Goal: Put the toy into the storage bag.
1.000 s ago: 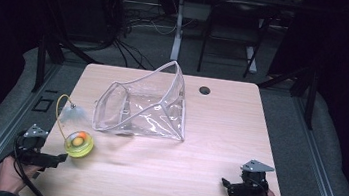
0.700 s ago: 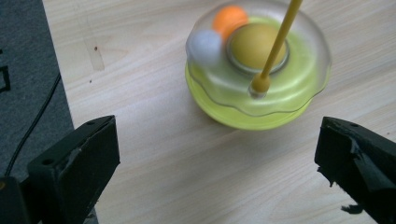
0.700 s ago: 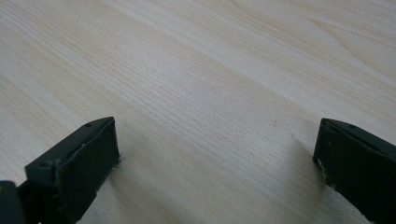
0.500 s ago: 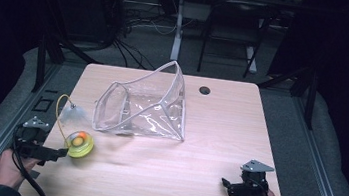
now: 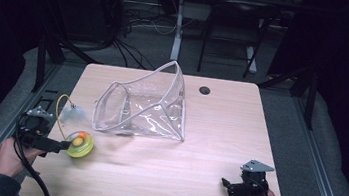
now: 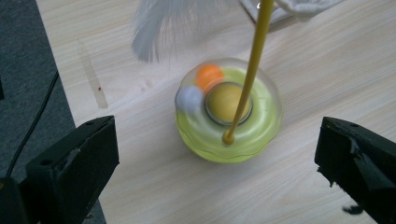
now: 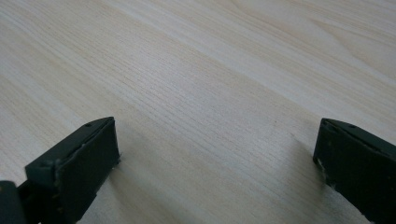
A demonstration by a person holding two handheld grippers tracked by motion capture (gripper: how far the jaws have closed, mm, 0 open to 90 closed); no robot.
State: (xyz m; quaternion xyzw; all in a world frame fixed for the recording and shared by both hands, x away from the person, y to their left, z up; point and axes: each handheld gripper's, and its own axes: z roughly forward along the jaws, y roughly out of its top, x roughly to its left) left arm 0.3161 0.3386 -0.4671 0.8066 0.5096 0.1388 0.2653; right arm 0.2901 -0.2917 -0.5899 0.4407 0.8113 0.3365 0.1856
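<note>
A round yellow-green toy point(image 5: 79, 144) point(image 6: 228, 116) with an orange and a white ball under its clear dome sits near the table's left edge. A yellow wand point(image 6: 250, 70) rises from it and carries a white feather point(image 5: 72, 112) point(image 6: 163, 23). My left gripper point(image 5: 58, 145) point(image 6: 219, 172) stands open just short of the toy, jaws wide on either side and not touching it. A clear plastic bag point(image 5: 143, 107) with a white rim lies open in the middle of the table. My right gripper point(image 5: 226, 185) point(image 7: 217, 172) rests open at the front right over bare wood.
The wooden table point(image 5: 224, 129) has a small dark grommet hole point(image 5: 205, 90) at the back. Its left edge runs close to the toy, with grey floor point(image 6: 28, 60) beyond. Cables and desk legs point(image 5: 178, 28) stand behind the table.
My left gripper has drawn back a little toward the table's left edge, away from the toy. The feather has swung slightly. The right gripper has stayed in place.
</note>
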